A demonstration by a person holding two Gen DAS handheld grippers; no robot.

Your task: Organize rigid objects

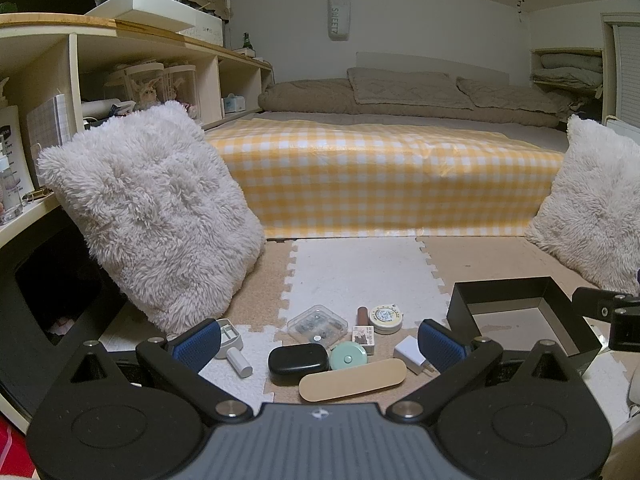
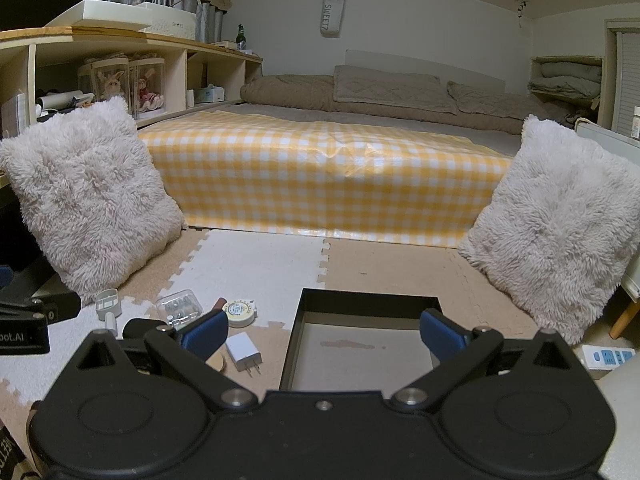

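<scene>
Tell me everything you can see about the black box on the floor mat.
The black box is a shallow, open-topped rectangular tray with thin, straight black walls that look like stiff card or plastic. Its pale floor shows a faint brownish stain, and nothing lies inside. It sits flat on the tan foam mat, to the right of the cluttered small items, apart from them. The open right tool hovers in front of it without touching it.

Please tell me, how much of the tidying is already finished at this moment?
Nothing looks done: the black tray holds no objects. Nothing is in hand; the left gripper and right gripper are both open. All items remain on the foam mat, including the black case, mint round case, white charger, clear plastic box and round tin.
</scene>
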